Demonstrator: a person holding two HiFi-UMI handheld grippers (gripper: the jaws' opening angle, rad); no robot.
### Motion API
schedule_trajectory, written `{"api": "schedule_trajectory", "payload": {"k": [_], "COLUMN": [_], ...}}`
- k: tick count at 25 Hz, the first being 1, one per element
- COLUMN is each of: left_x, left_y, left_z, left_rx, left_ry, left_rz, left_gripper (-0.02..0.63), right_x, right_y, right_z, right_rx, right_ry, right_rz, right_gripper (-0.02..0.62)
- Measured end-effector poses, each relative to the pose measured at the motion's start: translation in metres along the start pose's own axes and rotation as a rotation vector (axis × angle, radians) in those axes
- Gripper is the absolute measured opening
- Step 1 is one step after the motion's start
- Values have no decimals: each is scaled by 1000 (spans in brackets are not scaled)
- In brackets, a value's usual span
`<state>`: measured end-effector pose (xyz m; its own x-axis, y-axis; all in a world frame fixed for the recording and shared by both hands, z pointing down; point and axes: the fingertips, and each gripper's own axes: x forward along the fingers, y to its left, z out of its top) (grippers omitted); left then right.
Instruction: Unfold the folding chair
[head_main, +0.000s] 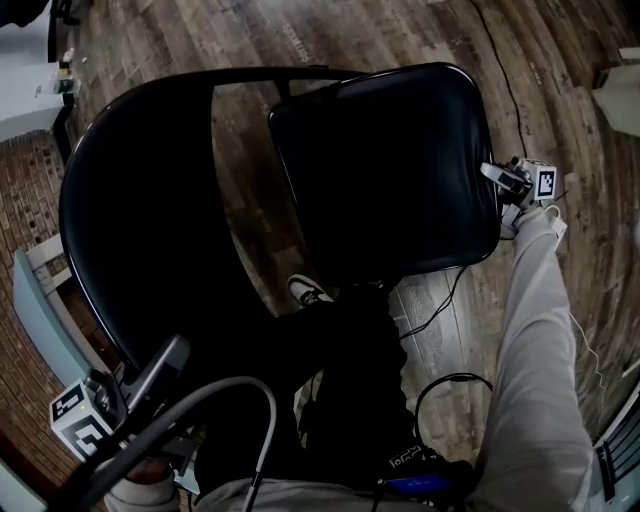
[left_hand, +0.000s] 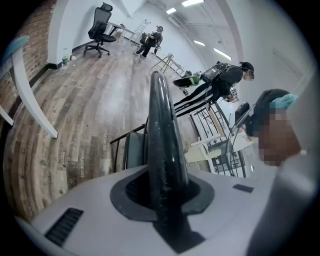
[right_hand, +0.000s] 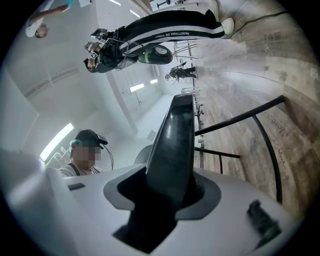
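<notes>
A black folding chair (head_main: 250, 75) stands on a wooden floor (head_main: 250, 190). Its backrest (head_main: 130, 200) is at left, close to a brick wall (head_main: 30, 200). Its seat (head_main: 390, 170) is at right, with bare floor showing between them and beyond. My left gripper (head_main: 165, 362) is clamped, jaws narrow, on the backrest's thin rim. My right gripper (head_main: 500, 180) grips the seat's thicker right edge, jaws wider apart.

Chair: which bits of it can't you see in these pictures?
Head view: the feet are hidden under the seat and backrest.
Head view: the backrest's near corner is covered by the left gripper and the person's dark trousers.
Gripper views: only a thin edge of the backrest or the seat shows, close up, so the whole shape is lost.
</notes>
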<state>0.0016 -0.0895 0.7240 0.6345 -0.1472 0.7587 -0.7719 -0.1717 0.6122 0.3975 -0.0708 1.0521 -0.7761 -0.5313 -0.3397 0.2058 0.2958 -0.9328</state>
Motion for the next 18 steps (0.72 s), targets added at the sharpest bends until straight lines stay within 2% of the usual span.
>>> {"api": "schedule_trajectory", "payload": {"k": [3, 5, 7, 9, 11, 13, 15, 18], "left_x": [2, 2, 1, 2, 2, -3, -17, -43], "left_y": [-1, -2, -3, -3, -5, -7, -6, -7], "left_z": [-2, -2, -5, -5, -4, -2, 2, 2], "left_rx": [8, 15, 13, 12, 24, 21, 5, 67], "left_ry": [9, 7, 9, 2, -17, -40, -59, -47], "left_rz": [-11, -17, -22, -33, -65, -132, -175, -162], "left_gripper": [94, 97, 103, 105, 110, 128, 188, 201], "right_x": [-8, -16, -45, -93, -120, -114, -80, -33], "right_y": [2, 1, -6, -14, -1, 35, 62, 96], "right_z": [0, 7, 7, 5, 0, -18, -47, -77], "right_rx": [-16, -54, -64, -32, -16, -29, -19, 10], "right_ry": [-15, -65, -156, -229, -248, -218, -122, -6], "right_rz": [3, -18, -125, -304, -410, -424, -429, -462], "right_gripper": [184, 204, 258, 256, 255, 256, 256, 256]}}
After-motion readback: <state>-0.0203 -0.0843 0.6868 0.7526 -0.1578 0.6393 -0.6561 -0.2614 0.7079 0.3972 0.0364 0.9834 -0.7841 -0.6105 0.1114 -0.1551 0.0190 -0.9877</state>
